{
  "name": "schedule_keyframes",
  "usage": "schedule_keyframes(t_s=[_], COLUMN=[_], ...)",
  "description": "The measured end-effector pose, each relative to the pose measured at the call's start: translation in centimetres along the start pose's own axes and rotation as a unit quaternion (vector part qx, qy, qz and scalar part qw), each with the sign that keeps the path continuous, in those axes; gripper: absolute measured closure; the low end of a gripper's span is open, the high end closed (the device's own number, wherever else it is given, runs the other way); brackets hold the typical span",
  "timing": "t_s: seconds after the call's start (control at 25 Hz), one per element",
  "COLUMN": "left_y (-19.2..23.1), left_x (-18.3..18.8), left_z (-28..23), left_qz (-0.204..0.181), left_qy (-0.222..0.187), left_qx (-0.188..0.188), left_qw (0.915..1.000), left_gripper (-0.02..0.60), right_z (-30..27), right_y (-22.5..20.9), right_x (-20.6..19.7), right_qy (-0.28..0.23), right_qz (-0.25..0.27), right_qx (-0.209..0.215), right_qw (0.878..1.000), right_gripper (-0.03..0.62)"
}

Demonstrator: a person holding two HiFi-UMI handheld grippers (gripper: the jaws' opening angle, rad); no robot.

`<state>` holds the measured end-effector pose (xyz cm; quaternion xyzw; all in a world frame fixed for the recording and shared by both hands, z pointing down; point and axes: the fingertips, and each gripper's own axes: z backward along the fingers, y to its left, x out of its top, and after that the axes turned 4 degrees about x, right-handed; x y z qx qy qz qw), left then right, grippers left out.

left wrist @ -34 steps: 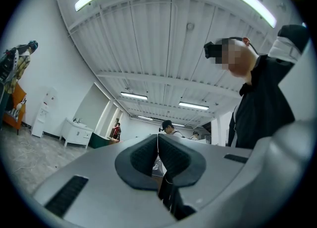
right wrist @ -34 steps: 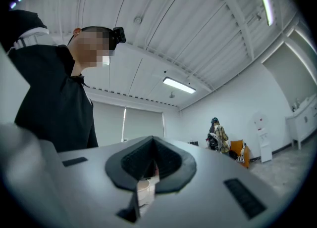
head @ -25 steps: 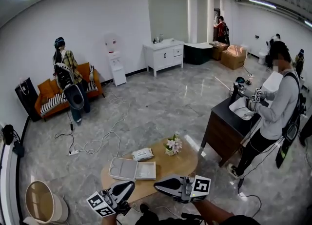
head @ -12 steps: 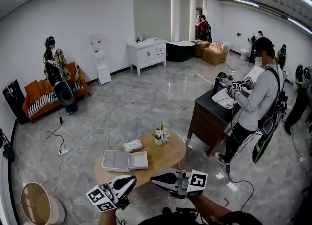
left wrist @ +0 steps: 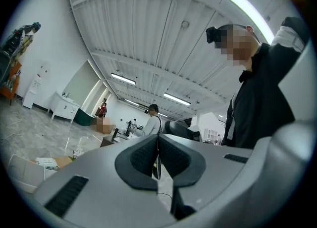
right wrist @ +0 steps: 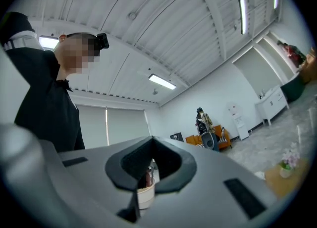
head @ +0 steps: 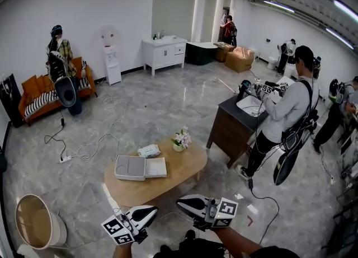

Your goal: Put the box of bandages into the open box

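On the table [head: 168, 181], the box of bandages [head: 149, 150] is lying beside the open box [head: 140, 168]; short of the table, my left gripper [head: 150, 212] and right gripper [head: 183, 202] are hanging closed, empty.

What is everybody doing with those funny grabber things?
The person wearing the camera holds a left gripper and a right gripper. Both have their fingers shut with nothing in them, and both are a little way back from the wooden table. On the table, the box of bandages lies beside the open box, not yet put in. A small pot of flowers stands nearby. Another person works with grippers at a dark cabinet.
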<state>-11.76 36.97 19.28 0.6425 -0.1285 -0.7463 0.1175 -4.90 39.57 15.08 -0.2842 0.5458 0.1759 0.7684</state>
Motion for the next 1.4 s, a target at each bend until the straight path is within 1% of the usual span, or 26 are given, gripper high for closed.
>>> schedule_keyframes(t_s=[0.08, 0.16, 0.32, 0.4, 0.48, 0.56, 0.72, 0.92, 1.04, 1.12, 1.28, 1.4], left_y=[-1.3, -2.4, -4.3, -5.5, -7.1, -8.9, -10.5, -11.7, -12.4, -12.5, -12.4, -12.1], left_x=[0.2, 0.4, 1.2, 1.6, 1.7, 1.4, -0.4, -2.6, -4.3, -4.9, -4.9, -5.9], left_z=[0.3, 0.4, 0.5, 0.2, -0.1, -0.6, -2.0, -2.2, -2.8, -3.4, -6.0, -8.1], left_qz=[-0.008, -0.021, -0.038, -0.044, -0.044, -0.047, -0.071, -0.041, -0.029, -0.024, -0.043, -0.05], left_qy=[0.001, 0.003, -0.002, -0.006, -0.01, -0.009, -0.006, -0.006, -0.003, -0.001, 0.008, 0.021], left_qx=[-0.004, -0.004, 0.006, 0.012, 0.014, 0.014, 0.028, 0.063, 0.073, 0.074, 0.063, 0.06], left_qw=[1.0, 0.9998, 0.9992, 0.9989, 0.9989, 0.9987, 0.9971, 0.9972, 0.9969, 0.997, 0.9971, 0.9967], left_gripper=[0.563, 0.563, 0.563, 0.563, 0.563, 0.563, 0.563, 0.563, 0.563, 0.563, 0.563, 0.563], right_z=[0.3, 0.3, 0.4, 1.1, 2.2, 3.9, 8.0, 11.2, 13.2, 13.9, 14.8, 16.0], right_y=[1.0, 1.9, 4.0, 4.9, 5.9, 7.0, 6.9, 8.3, 8.2, 7.6, 6.4, 5.5], right_x=[0.1, 0.7, 2.0, 2.3, 2.4, 2.8, 2.3, 1.9, 0.6, -0.2, 0.6, 0.3], right_qy=[0.007, 0.002, -0.009, -0.003, 0.006, 0.004, -0.006, -0.015, -0.01, -0.003, 0.0, 0.004], right_qz=[0.003, 0.008, 0.031, 0.039, 0.043, 0.045, 0.046, 0.041, 0.024, 0.013, 0.028, 0.032], right_qx=[-0.001, 0.001, 0.024, 0.033, 0.035, 0.036, 0.032, 0.042, 0.032, 0.025, 0.042, 0.057], right_qw=[1.0, 1.0, 0.999, 0.999, 0.998, 0.998, 0.998, 0.998, 0.999, 1.0, 0.999, 0.998], right_gripper=[0.583, 0.583, 0.583, 0.585, 0.585, 0.585, 0.585, 0.584, 0.584, 0.585, 0.584, 0.584])
